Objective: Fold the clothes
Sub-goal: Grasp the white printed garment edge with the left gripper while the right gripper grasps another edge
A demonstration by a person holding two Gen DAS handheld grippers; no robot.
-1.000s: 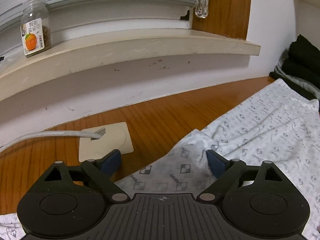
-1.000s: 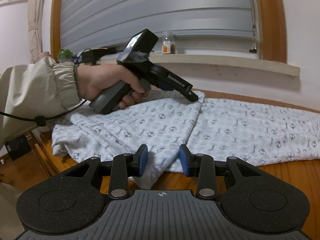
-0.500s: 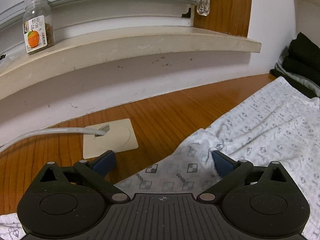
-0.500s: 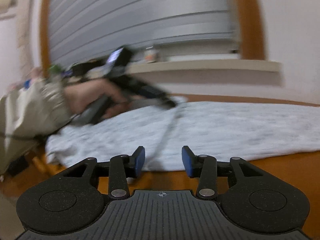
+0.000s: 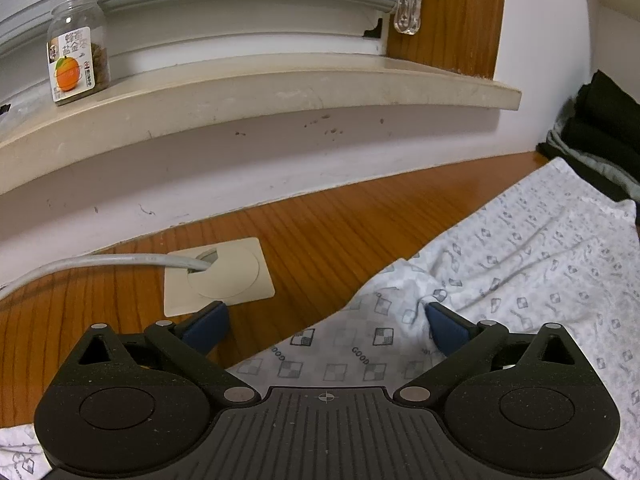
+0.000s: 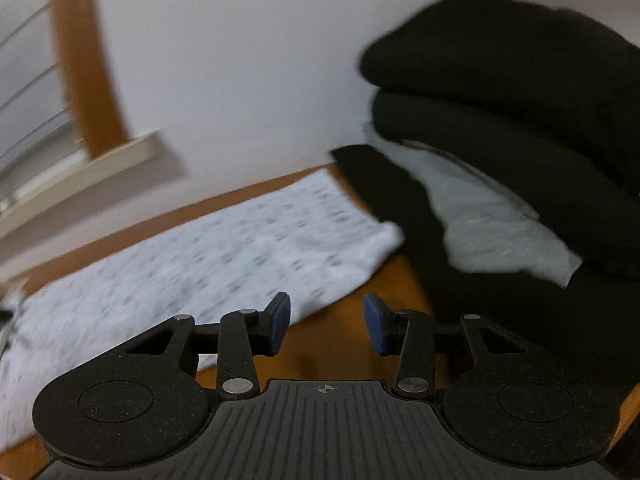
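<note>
The left gripper (image 5: pixel 326 322) is seen spread wide over the corner of a patterned garment (image 5: pixel 520 280) laid flat on the wooden table (image 5: pixel 340 232). At right, the right gripper (image 6: pixel 326 326) is held parted and empty near the garment's far end, beside a dark clothes pile (image 6: pixel 520 120). Both corners are best pinched squarely before any fold is lifted.

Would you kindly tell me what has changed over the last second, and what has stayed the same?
The right gripper has swung rightward, from facing the window and the other hand to the far end of the patterned garment beside the black clothes pile; its jaws opened a little wider. The left gripper spread its jaws wider over the garment's near edge. The garment stays flat and ungripped; the jar has not moved.
</note>
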